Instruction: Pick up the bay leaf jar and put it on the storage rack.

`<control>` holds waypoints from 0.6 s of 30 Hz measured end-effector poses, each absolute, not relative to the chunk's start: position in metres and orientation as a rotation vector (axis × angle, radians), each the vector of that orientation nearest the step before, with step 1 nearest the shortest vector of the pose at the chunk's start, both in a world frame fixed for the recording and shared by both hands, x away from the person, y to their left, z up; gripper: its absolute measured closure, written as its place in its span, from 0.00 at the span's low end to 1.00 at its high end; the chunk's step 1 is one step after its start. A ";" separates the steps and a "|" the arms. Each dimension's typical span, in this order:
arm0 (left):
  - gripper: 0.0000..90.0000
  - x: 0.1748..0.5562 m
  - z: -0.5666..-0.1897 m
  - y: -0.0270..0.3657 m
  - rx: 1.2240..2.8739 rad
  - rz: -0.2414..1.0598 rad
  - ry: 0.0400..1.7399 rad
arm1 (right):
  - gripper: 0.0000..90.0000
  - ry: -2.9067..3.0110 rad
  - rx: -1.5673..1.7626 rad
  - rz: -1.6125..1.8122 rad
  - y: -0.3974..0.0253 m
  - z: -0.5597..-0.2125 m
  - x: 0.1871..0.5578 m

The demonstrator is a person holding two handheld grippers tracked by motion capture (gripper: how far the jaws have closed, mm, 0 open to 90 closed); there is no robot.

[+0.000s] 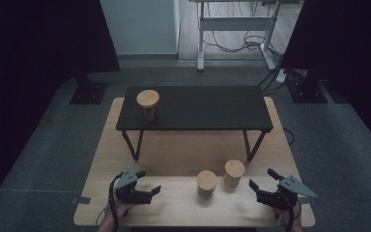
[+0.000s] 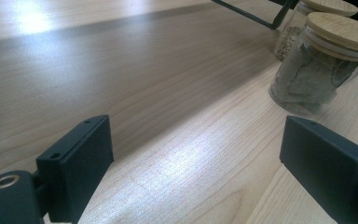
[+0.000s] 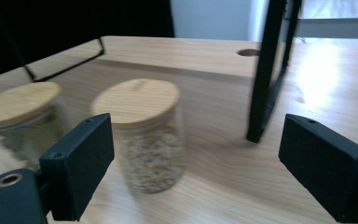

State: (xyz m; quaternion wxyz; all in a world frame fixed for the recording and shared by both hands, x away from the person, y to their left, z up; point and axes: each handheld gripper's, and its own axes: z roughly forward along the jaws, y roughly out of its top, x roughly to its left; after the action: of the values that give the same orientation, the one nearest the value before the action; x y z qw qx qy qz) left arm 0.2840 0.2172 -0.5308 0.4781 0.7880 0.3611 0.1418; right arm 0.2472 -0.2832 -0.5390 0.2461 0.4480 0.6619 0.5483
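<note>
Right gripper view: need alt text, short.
Between the right tool's two open black jaws, a clear glass jar with a round bamboo lid, filled with pale grains, stands on the light wooden table. A second, similar bamboo-lidded jar stands at its left, and a black metal shelf leg rises at its right.

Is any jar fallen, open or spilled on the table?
Nothing stands out. The two jars on the wooden table and the jar on the black shelf stand upright with lids on; no spill shows.
</note>
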 end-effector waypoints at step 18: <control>0.10 0.286 -0.536 0.217 1.932 0.337 0.897 | 0.11 1.902 1.017 1.696 -0.258 -0.521 0.217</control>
State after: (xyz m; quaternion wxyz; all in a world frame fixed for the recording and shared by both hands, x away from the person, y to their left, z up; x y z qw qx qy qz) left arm 0.2857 0.2172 -0.5356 0.4726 0.7894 0.3667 0.1376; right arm 0.2172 -0.2585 -0.5215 0.1974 0.3633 0.6796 0.6060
